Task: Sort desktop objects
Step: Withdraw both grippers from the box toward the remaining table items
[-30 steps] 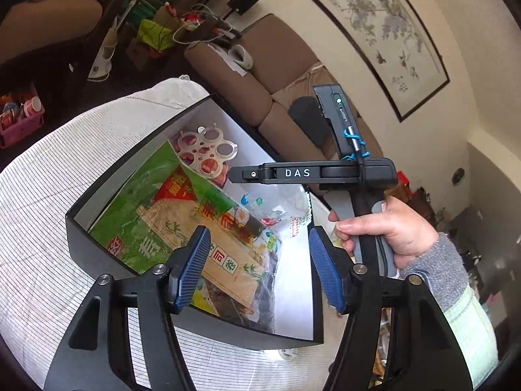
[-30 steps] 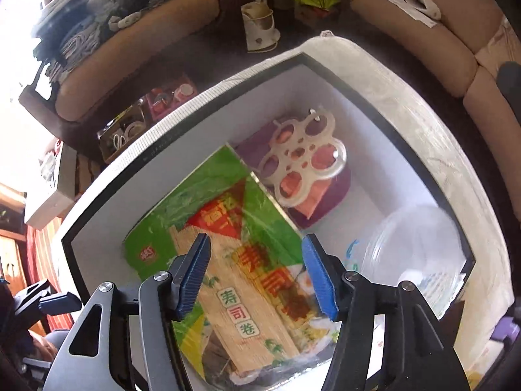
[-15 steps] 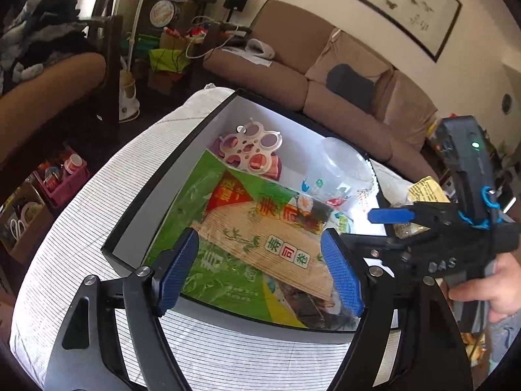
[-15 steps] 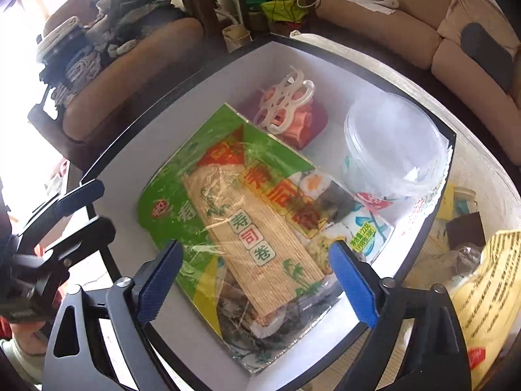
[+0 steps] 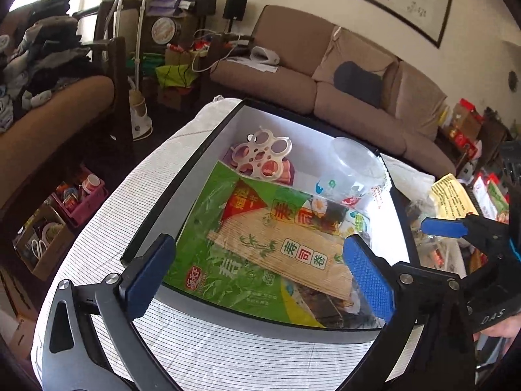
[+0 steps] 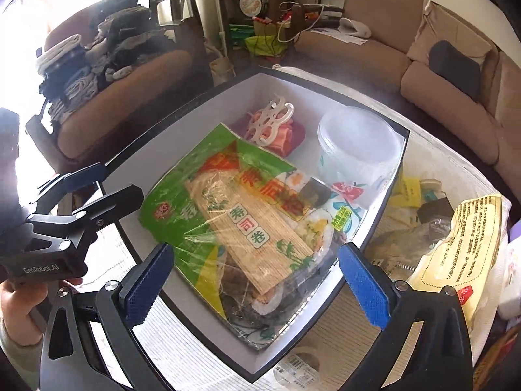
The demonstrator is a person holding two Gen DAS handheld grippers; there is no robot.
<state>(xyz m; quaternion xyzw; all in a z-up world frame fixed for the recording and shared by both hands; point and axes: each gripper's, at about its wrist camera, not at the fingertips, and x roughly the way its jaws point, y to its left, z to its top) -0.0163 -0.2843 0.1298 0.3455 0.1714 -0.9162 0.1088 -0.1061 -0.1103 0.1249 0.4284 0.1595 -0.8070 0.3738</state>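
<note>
In the box (image 6: 368, 228), sushi-mat packet (image 6: 241, 224) lies before tub (image 6: 358, 150).

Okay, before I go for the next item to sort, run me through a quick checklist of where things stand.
1. Left gripper empty: ok, jaws have just been opening, nothing between them.
2. Right gripper empty: ok, jaws have just been opening, nothing held.
3. Sushi mat packet inside the box: ok, lying flat.
4. Clear tub and white ring holder in the box: ok, at the far end.
5. Items left outside: not ok, the yellow bag and small clutter lie beside the box.
6. Room left in the box: cannot tell.
</note>
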